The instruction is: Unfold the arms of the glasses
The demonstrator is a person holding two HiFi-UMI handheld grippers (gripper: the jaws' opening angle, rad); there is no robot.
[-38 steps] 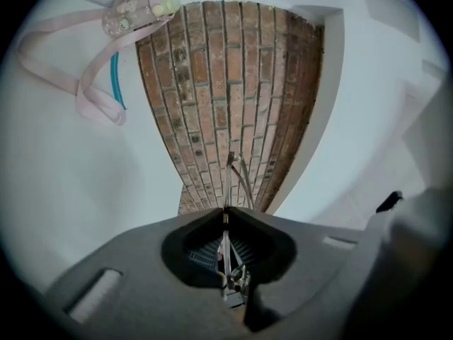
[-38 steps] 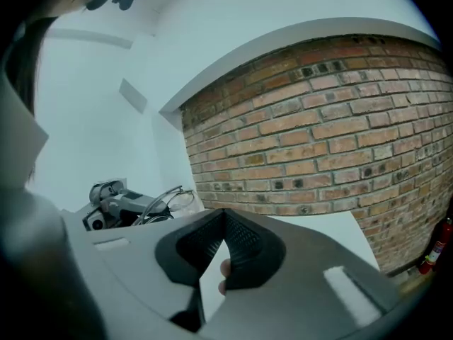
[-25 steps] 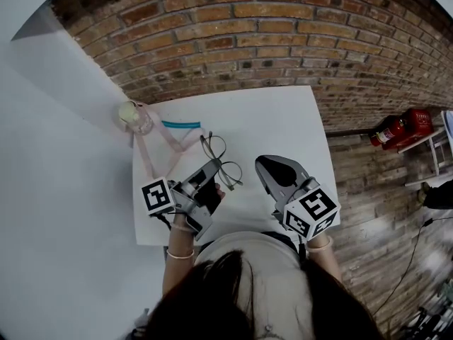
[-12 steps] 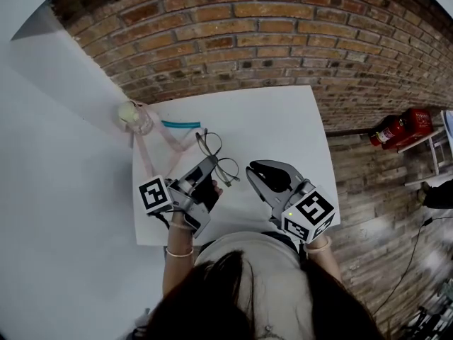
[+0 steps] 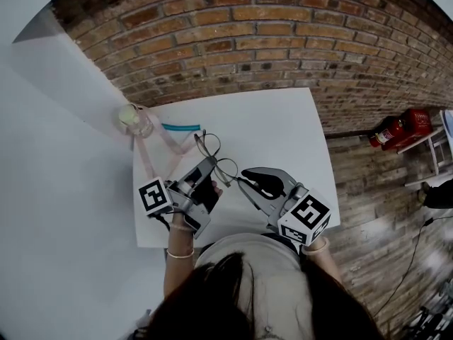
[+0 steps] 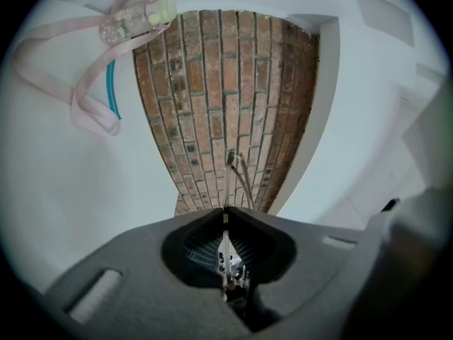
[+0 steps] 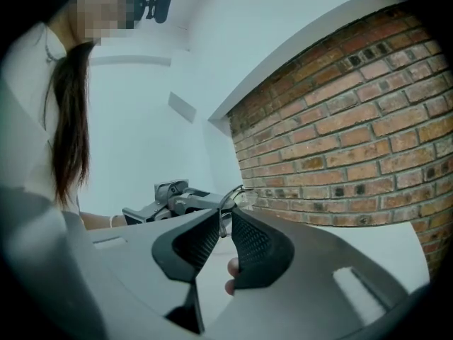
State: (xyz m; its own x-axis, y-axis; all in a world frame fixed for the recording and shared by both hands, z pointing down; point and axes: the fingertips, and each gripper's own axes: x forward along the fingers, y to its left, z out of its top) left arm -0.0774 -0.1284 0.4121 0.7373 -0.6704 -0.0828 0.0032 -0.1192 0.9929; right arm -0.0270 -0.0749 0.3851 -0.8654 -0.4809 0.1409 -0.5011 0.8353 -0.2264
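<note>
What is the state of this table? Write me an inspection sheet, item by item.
Surface: white table, mostly bare.
Job's things: glasses, held between both grippers.
Clutter: small bottle with a pink strap and a teal strip, at the far left corner.
Grippers: left gripper shut on the glasses; right gripper shut on one thin arm of the glasses.
Cables: one dark cable on the floor at right.
Surroundings: brick wall behind the table; red fire extinguisher at right.
</note>
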